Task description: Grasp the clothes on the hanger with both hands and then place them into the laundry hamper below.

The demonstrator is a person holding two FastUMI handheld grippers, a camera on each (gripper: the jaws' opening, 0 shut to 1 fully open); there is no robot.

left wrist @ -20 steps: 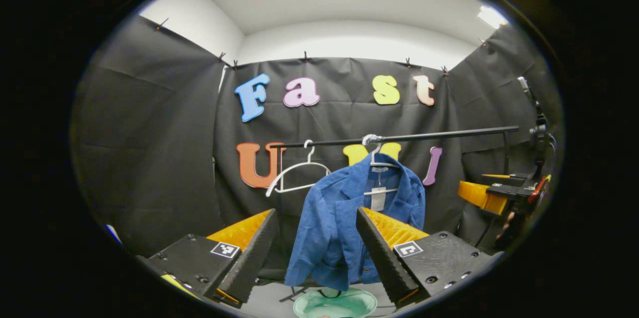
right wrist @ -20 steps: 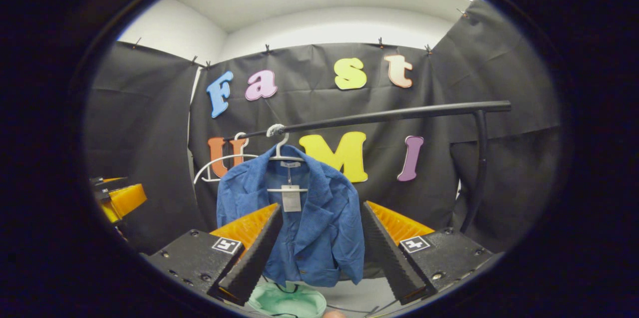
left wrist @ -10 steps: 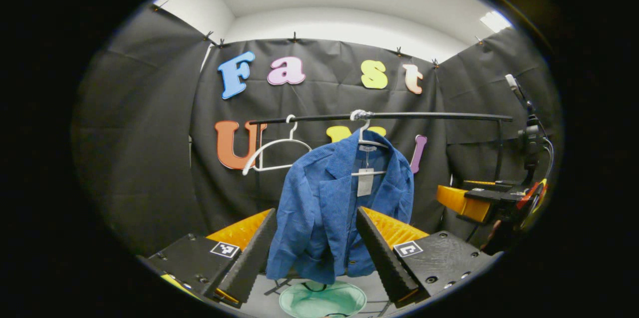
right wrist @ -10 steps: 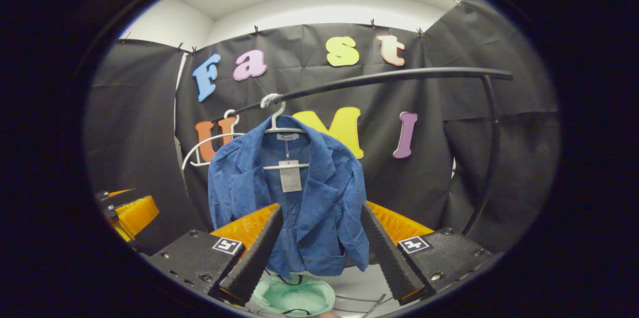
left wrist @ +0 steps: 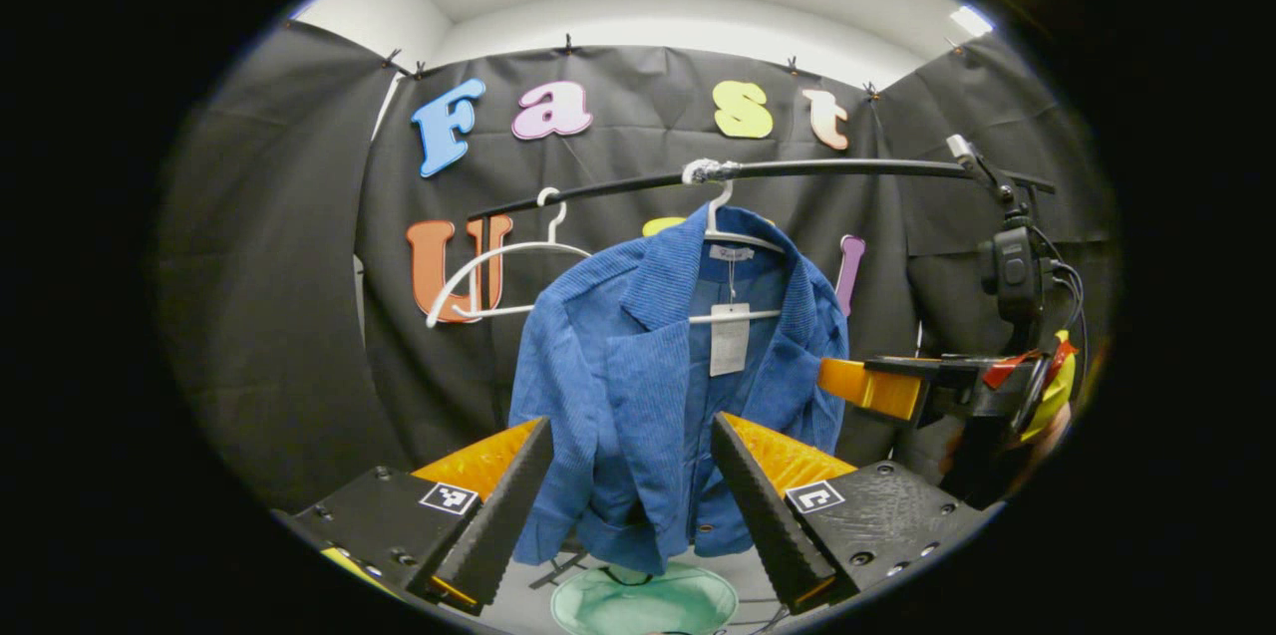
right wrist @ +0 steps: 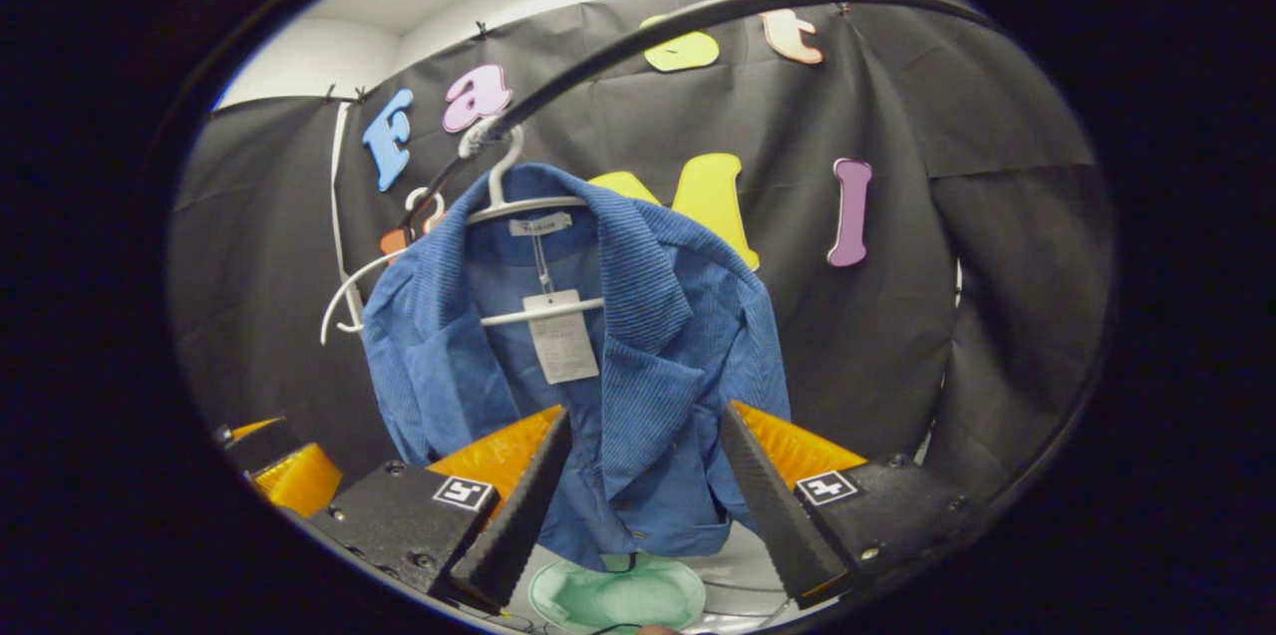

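Both tongs, left (left wrist: 630,505) and right (right wrist: 643,500), level and gaping wide, aimed at hanging blue jacket (left wrist: 638,386), hamper (left wrist: 643,605) below.

An empty white hanger (left wrist: 498,261) hangs on the black rail (left wrist: 847,168).

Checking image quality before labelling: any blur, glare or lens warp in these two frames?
Left gripper view: sharp, even light, the rail bends slightly. Right gripper view: the rail bows hard overhead from fisheye warp; the blue jacket and its tag stay crisp, no glare.
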